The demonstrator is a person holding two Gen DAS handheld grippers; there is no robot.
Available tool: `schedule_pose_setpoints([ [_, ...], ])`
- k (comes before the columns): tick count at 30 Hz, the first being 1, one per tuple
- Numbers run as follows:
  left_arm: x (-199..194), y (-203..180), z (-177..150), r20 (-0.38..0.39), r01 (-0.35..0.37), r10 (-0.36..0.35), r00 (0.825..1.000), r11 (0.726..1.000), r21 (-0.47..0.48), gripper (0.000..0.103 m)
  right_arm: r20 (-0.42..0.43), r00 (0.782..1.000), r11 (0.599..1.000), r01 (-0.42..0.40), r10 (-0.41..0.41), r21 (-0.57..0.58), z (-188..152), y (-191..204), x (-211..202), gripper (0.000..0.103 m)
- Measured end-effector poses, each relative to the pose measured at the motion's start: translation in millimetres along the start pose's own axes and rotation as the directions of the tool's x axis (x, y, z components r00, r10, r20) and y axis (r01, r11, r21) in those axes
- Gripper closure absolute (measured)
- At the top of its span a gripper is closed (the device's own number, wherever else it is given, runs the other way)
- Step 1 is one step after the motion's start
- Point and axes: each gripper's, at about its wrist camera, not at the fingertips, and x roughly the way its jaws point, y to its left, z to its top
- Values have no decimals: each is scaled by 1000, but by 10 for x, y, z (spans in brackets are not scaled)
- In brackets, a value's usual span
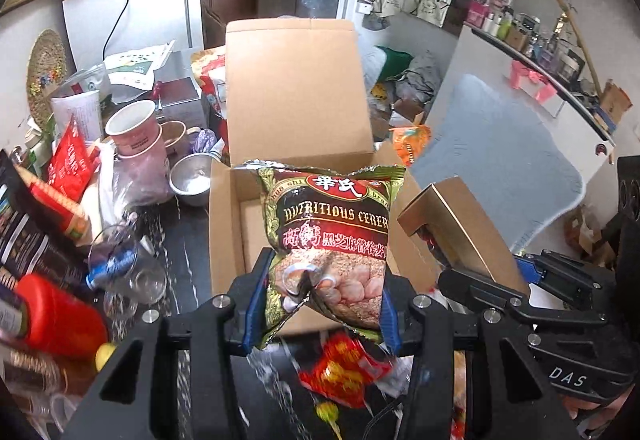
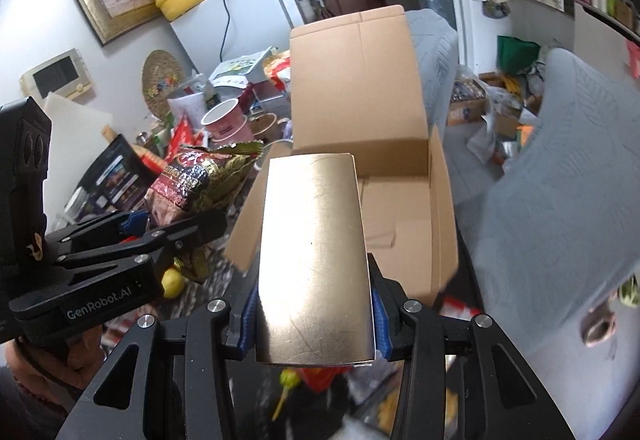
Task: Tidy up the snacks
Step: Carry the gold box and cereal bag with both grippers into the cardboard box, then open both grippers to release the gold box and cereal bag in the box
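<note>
I see a cereal packet [image 1: 332, 240], dark red and green with foil edges and "Nutritious Cereal" printed across it, standing upright and crumpled at its lower end, lifted over the near edge of the cardboard box [image 1: 296, 95]. To its right hangs a shiny gold carton [image 2: 316, 260], long and flat-faced, tilted forward above the same box [image 2: 400, 199]. The box sits open on the dark table, its lid flap raised at the far side, its inside bare.
</note>
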Motion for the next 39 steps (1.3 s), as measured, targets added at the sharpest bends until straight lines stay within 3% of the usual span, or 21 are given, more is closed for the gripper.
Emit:
schedule_pose_setpoints([
  [8, 721, 177, 335, -48, -23, 23, 999, 1000, -18, 57, -23, 1000, 1000, 15, -15, 2, 369, -244, 616, 59],
  [19, 1508, 356, 501, -126, -65, 63, 990, 998, -9, 57, -93, 994, 998, 57, -55, 12, 542, -520, 1325, 59],
  [30, 1989, 473, 522, -214, -95, 86, 973, 995, -32, 57, -160, 986, 995, 59, -45, 83, 599, -731, 1764, 59],
  [39, 2175, 523, 514, -281, -117, 104, 954, 993, -28, 56, -220, 973, 993, 91, -73, 75, 674, -786, 1921, 58],
])
